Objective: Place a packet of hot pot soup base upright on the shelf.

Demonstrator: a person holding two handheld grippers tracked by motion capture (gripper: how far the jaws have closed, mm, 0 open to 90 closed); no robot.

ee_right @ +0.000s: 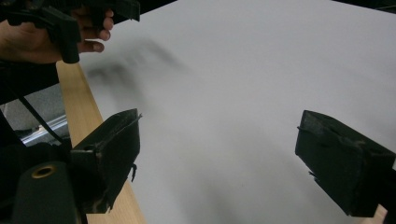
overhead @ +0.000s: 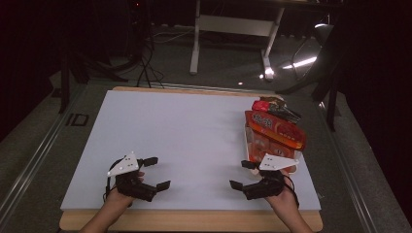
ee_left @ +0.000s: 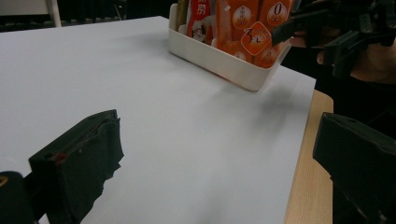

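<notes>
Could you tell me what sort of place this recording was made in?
Probably a dim lab or studio: a white board on a wooden table, black cables on the floor, and a white-legged desk frame behind.

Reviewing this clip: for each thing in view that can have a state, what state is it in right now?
Left hand-held gripper: open, empty, over the white board.
Right hand-held gripper: open, empty, beside the bin.
White bin: upright on the board, packed with snack packets.
Orange snack packets: piled in the bin, rising above its rim.
White board: flat on the wooden table.
</notes>
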